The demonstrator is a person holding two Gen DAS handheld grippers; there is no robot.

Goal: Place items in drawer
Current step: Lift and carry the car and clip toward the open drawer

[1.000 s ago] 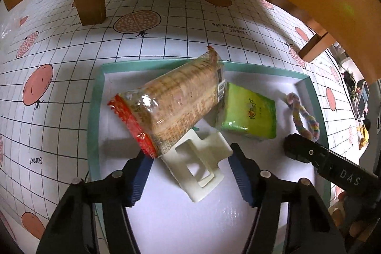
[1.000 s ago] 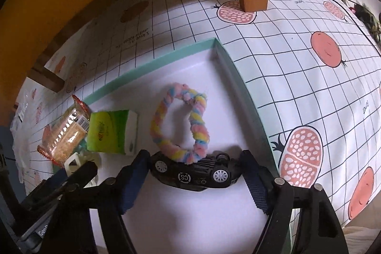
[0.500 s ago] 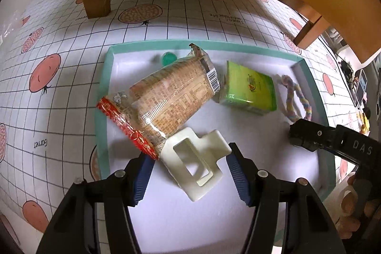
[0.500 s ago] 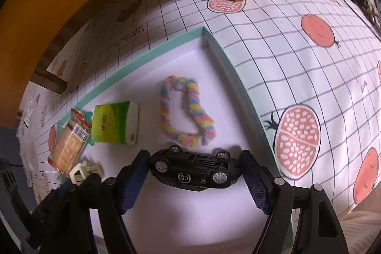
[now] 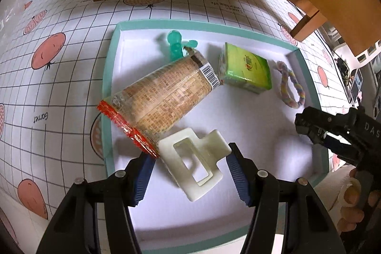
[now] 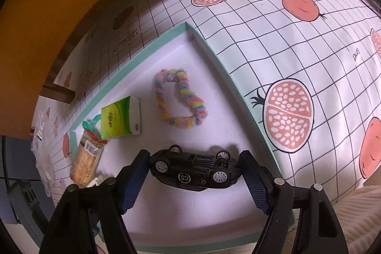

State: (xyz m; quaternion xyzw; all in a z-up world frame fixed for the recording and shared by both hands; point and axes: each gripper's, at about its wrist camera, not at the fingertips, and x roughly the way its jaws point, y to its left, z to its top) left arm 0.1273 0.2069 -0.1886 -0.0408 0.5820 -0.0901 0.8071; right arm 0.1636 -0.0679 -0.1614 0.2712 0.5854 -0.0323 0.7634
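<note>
Drawer [image 5: 108, 77], teal-rimmed and white inside, sits on a fruit-print cloth [image 6: 297, 58] holding a cracker pack [image 5: 164, 97], green box [image 5: 246, 70] and rainbow rope ring [image 6: 179, 99]. Left gripper [image 5: 190, 167] hangs over a cream hair claw [image 5: 195, 161], jaws apart; right gripper [image 6: 194, 181] brackets an overturned black toy car [image 6: 194, 170], jaws likewise spread.

Left gripper [image 5: 190, 168]: black angular frame, two fingers faced with ribbed blue pads [image 5: 142, 179], a silver screw head on each finger arm. Right gripper [image 6: 194, 185] was built alike, black with ribbed blue pads [image 6: 254, 185]; white letters "DAS" showed on its body in the left view. A hand [image 5: 352, 201] gripped its handle.
</note>
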